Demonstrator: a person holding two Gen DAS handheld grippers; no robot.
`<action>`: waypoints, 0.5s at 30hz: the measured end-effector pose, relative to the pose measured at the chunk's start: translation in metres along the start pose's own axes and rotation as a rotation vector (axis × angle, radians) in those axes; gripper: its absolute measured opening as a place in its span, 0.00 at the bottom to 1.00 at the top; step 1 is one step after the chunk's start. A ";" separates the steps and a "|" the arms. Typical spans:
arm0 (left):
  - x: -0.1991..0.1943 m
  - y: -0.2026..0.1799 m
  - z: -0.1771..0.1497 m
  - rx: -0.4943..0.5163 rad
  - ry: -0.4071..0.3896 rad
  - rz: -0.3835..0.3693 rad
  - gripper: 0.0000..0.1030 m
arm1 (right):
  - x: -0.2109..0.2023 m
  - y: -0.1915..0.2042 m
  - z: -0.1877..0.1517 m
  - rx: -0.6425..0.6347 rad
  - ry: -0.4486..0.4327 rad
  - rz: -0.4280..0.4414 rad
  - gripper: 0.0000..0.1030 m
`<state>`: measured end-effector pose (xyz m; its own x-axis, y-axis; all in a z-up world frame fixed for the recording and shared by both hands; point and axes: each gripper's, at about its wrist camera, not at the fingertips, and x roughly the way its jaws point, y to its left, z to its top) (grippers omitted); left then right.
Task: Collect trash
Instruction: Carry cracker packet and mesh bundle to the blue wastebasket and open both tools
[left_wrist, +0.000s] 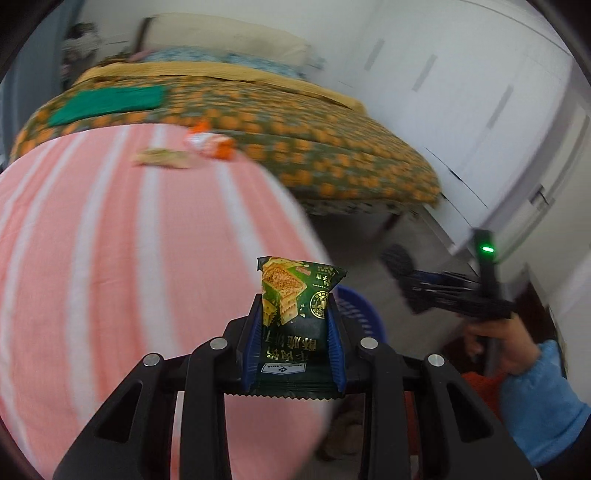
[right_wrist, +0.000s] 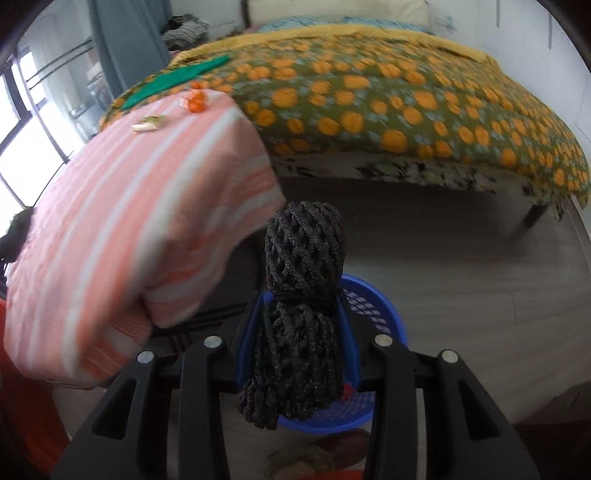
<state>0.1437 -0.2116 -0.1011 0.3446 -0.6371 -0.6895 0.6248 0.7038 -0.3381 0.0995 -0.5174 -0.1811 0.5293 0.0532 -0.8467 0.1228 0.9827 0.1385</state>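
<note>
Left gripper (left_wrist: 295, 332) clamps a green wrapper (left_wrist: 295, 295); right gripper (right_wrist: 299, 332) clamps black netting (right_wrist: 301, 295). Both hang over, probably, the blue basket (right_wrist: 384, 314), ready for dropping.

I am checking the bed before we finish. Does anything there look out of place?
Yes. Two wrappers, a pale one and an orange-and-white one, lie on the pink striped blanket: litter on bedding, not yet collected.

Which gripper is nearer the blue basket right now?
Right. The right gripper, holding black foam netting, hangs just above the blue basket; the left gripper holds a green snack wrapper further back.
</note>
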 end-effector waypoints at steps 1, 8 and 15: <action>0.008 -0.016 0.001 0.021 0.013 -0.018 0.30 | 0.005 -0.010 -0.007 0.019 0.009 -0.001 0.37; 0.104 -0.106 -0.011 0.154 0.129 -0.037 0.30 | 0.032 -0.044 -0.019 0.093 0.092 0.025 0.37; 0.204 -0.120 -0.036 0.169 0.233 -0.009 0.30 | 0.046 -0.066 -0.023 0.151 0.119 0.042 0.37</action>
<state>0.1139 -0.4147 -0.2248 0.1801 -0.5400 -0.8222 0.7421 0.6232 -0.2468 0.0960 -0.5753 -0.2412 0.4350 0.1232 -0.8920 0.2318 0.9419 0.2431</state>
